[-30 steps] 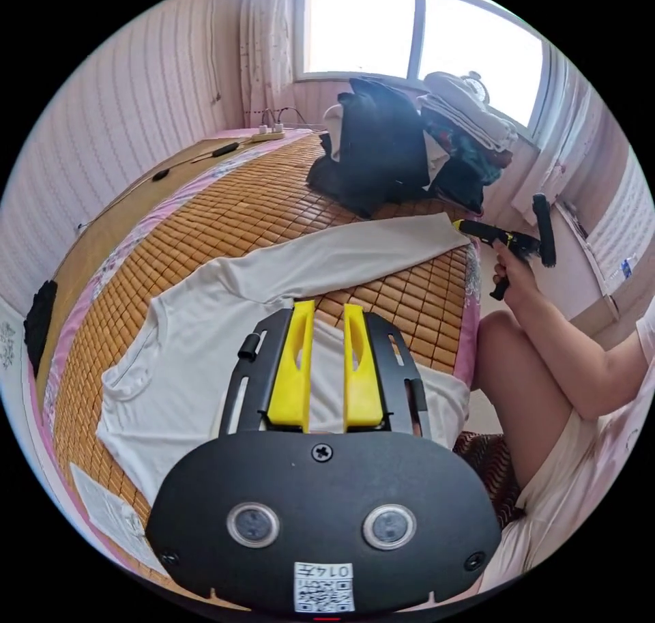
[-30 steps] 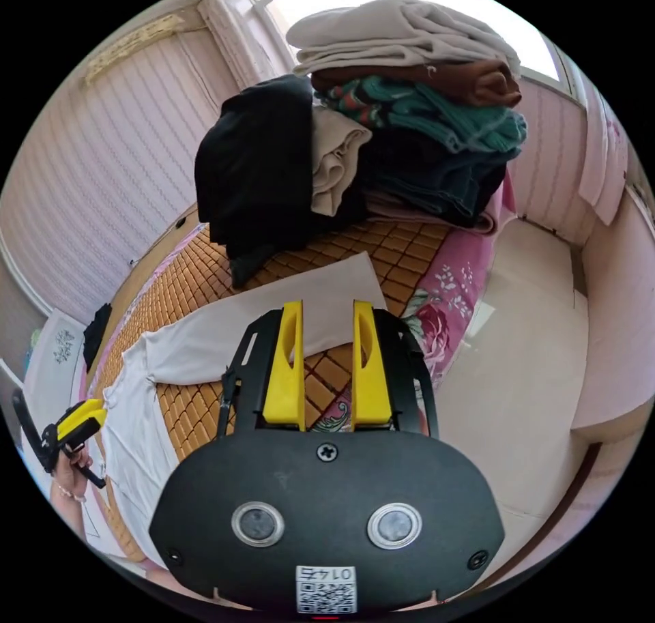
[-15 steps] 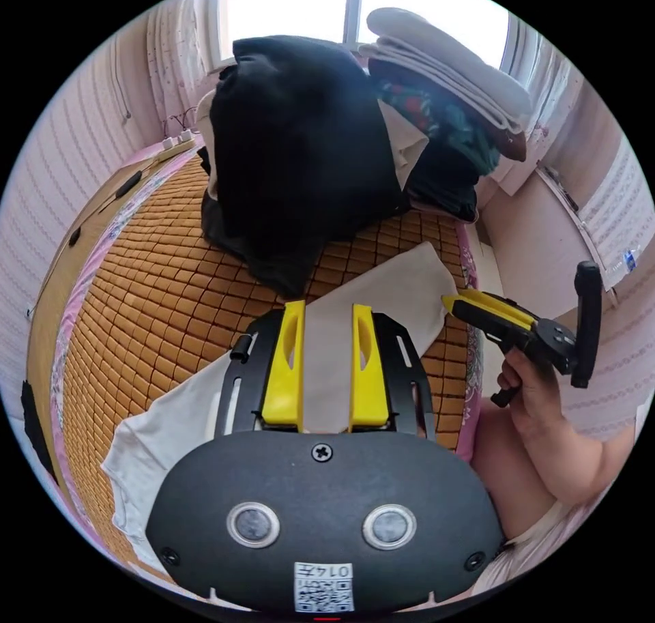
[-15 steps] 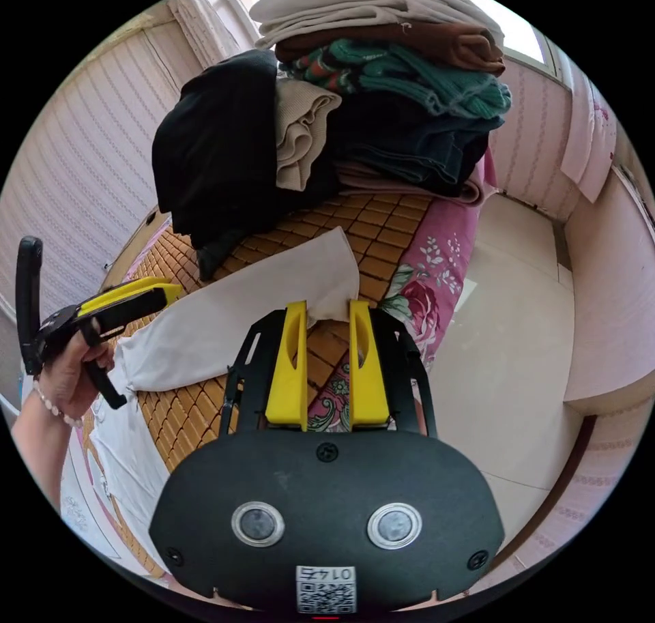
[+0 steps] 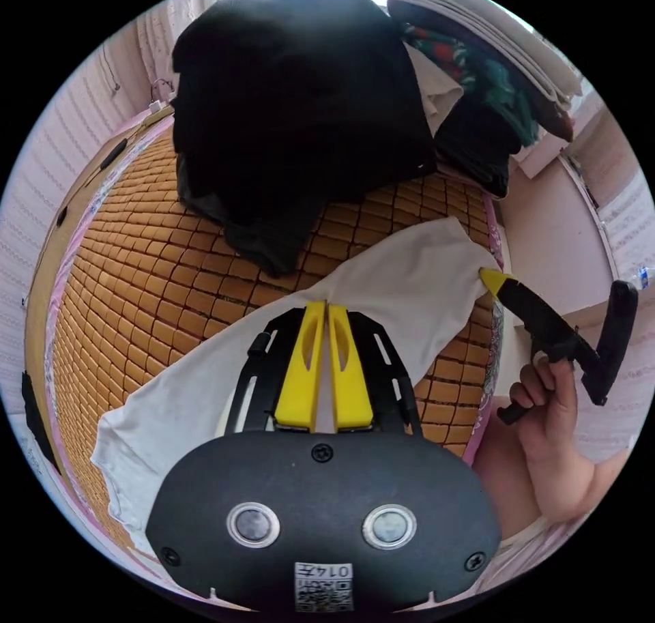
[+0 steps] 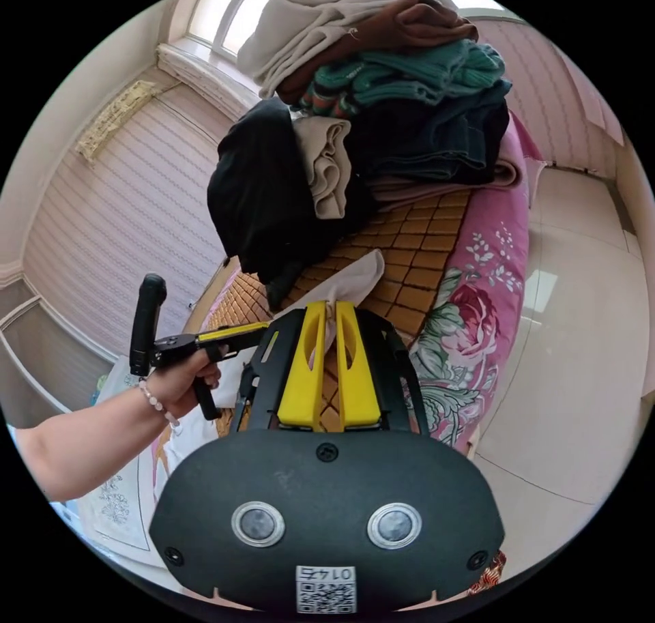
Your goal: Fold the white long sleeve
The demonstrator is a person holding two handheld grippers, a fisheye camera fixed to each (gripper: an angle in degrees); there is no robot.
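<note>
- Your left gripper (image 5: 326, 309) sits over the middle of the sleeve (image 5: 382, 295), jaws drawn together with only a thin strip of white cloth showing in the slit. You look to have pinched a fold there, though how much cloth is caught I can't tell.
- The white long sleeve shirt (image 5: 170, 404) lies flat on the bed (image 5: 136, 254), on its woven mat, body off toward your left, sleeve stretched out to the bed's edge.
- Expect it to handle light, limp and soft: it will sag between any two holds and drag easily across the mat. Nothing fragile.
- Best holds, I'd judge: the cuff end and mid-sleeve, so the stretch between stays taut when lifted.
- Just beyond the sleeve stands a pile of folded clothes (image 6: 382, 104); keep the cloth off it.
- Your right gripper (image 6: 326, 312) is at the cuff (image 6: 351, 282), jaws clenched on its bunched end near the bed's edge.
</note>
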